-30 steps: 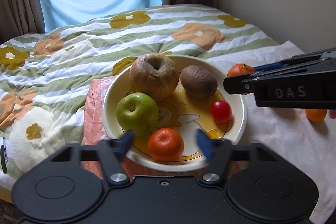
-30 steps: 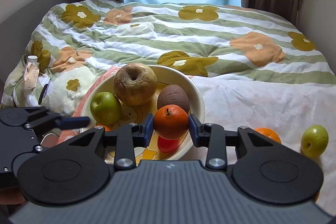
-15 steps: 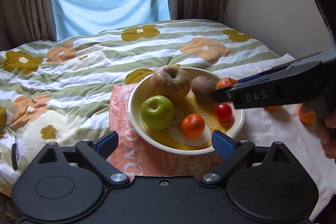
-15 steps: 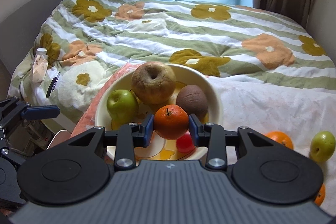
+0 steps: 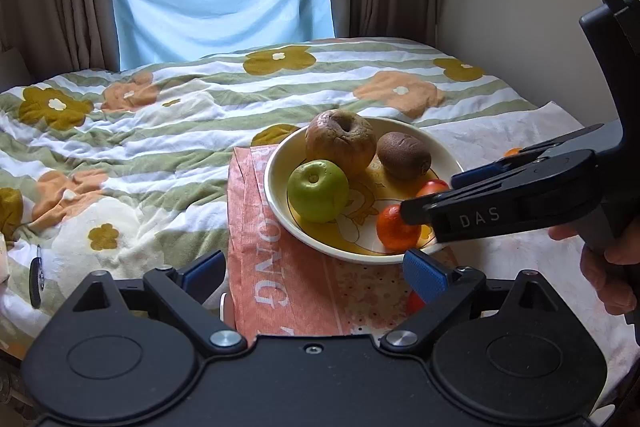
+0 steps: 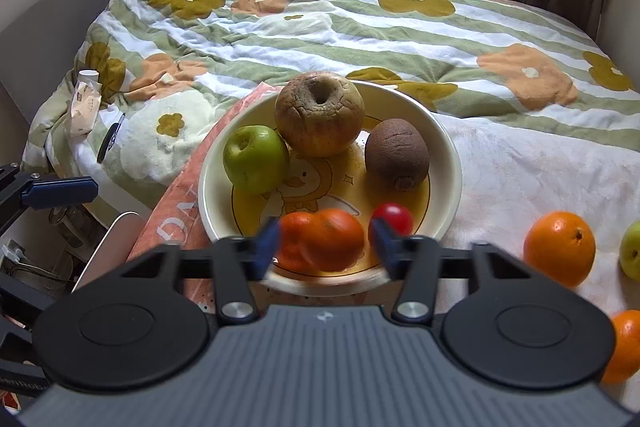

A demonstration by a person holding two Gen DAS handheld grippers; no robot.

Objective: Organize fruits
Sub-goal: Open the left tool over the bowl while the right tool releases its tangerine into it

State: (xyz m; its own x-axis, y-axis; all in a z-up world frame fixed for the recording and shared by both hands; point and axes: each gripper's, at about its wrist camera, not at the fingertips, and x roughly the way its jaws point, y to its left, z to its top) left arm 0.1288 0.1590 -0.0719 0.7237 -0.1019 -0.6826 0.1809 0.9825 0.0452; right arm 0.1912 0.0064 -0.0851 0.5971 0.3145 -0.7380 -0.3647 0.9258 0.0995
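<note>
Two small oranges [image 6: 320,241] blur together low in the bowl [image 6: 448,155], at lower centre of the right wrist view, beside a cherry tomato [image 6: 394,219]. Such fruit is probably light, round and apt to roll, with a skin that gives slightly, so a hold across its widest middle seems best. The right gripper [image 6: 324,247] has just been opening; its jaws now stand well apart around the oranges without pressing them. The left gripper [image 5: 316,273], at the bottom of its own view, gapes wide over the orange cloth [image 5: 280,267] and holds nothing. More oranges [image 6: 558,247] wait on the white sheet at the right.
</note>
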